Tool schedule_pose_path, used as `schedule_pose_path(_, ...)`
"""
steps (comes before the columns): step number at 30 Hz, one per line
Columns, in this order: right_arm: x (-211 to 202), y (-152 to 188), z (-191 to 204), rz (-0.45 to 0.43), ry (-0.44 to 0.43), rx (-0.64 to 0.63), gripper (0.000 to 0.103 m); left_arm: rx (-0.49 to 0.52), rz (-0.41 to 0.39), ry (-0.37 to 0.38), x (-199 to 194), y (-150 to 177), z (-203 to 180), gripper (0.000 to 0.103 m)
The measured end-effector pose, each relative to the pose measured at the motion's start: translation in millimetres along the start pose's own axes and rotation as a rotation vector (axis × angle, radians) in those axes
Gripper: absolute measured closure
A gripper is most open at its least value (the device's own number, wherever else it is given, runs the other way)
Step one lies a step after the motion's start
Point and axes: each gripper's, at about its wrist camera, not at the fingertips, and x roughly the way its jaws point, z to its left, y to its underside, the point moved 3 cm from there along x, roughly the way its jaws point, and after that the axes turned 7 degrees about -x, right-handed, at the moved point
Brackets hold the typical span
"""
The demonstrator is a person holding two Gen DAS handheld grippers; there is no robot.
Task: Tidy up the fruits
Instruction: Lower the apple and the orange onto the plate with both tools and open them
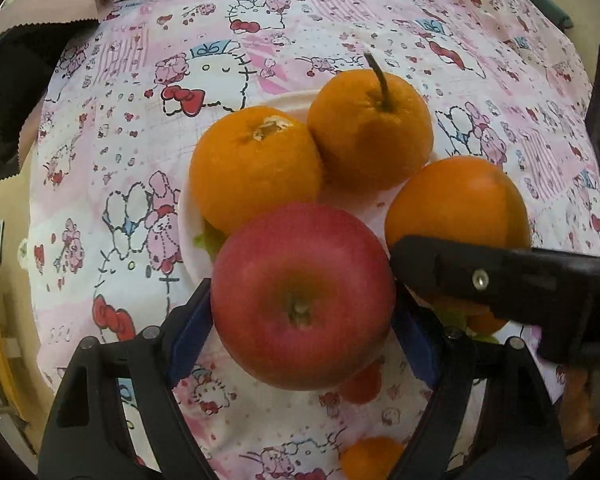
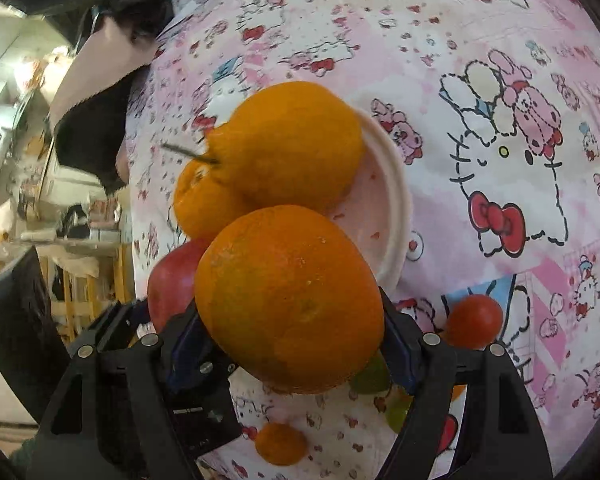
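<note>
Mid-task, both hands loaded. My left claw point(image 1: 302, 312) is clamped on the red apple point(image 1: 302, 296), blue pads against both its sides, held over the near edge of the white plate point(image 1: 188, 216). My right claw point(image 2: 290, 344) is clamped on a big orange point(image 2: 290, 300), also hanging at the plate's near side; in the left view that same orange point(image 1: 456, 200) sits just right of the apple with my right claw's finger across it. Done so far, judging by layout: two oranges already on the plate, the stemmed orange point(image 1: 370, 128) at the back and the torn-top orange point(image 1: 254, 168) touching it on the left. Something green pokes out under the fruit, can't tell what. Left to do: set down the apple and the held orange, with the plate the likely spot, though free room on it looks tight, so I'd expect them to end up leaning on the other two. Still loose on the pink cartoon tablecloth point(image 2: 500, 80): a small red tomato-like fruit point(image 2: 474, 322) just right of my right claw, a small orange point(image 2: 280, 444) near the bottom edge, and a green fruit point(image 2: 370, 376) mostly hidden under the held orange. Rough call: about half done.
</note>
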Motion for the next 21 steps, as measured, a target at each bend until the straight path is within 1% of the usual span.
schedule_pose_path(4, 4.1, -2.7, -7.1, -0.006, -0.016, 0.035, 0.024, 0.032, -0.024, -0.007, 5.8, -0.1, -5.2, 0.022)
schedule_pose_path(6, 4.4, -1.6, -6.8, -0.009, -0.018, 0.035, 0.024, 0.037, -0.029, 0.003, 6.2, -0.2, -4.5, 0.022)
schedule_pose_path(10, 6.3, -0.6, -7.3, -0.004, -0.036, 0.056, 0.024, 0.009, -0.009, 0.031, 4.7, 0.2, -0.2, 0.021)
schedule_pose_path(15, 6.3, -0.1, -4.8, 0.004, -0.037, 0.068, 0.022, -0.009, -0.019, 0.026, -0.4, 3.3, 0.8, 0.021)
schedule_pose_path(16, 5.7, 0.4, -4.6, 0.006, -0.038, 0.07, 0.022, -0.012, -0.025, 0.024, -2.5, 4.4, 0.4, 0.021)
schedule_pose_path(17, 4.8, 0.4, -4.3, 0.006, -0.037, 0.07, 0.018, -0.013, -0.029, 0.029, -4.3, 5.0, 0.1, 0.021)
schedule_pose_path(19, 0.0, -0.1, -6.2, -0.003, -0.031, 0.078, 0.015, -0.016, -0.035, 0.05, -10.3, 6.4, -0.7, 0.021)
schedule_pose_path(21, -5.5, -0.9, -10.9, -0.014, -0.033, 0.105, 0.014, -0.016, -0.036, 0.063, -15.6, 8.5, -1.3, 0.02)
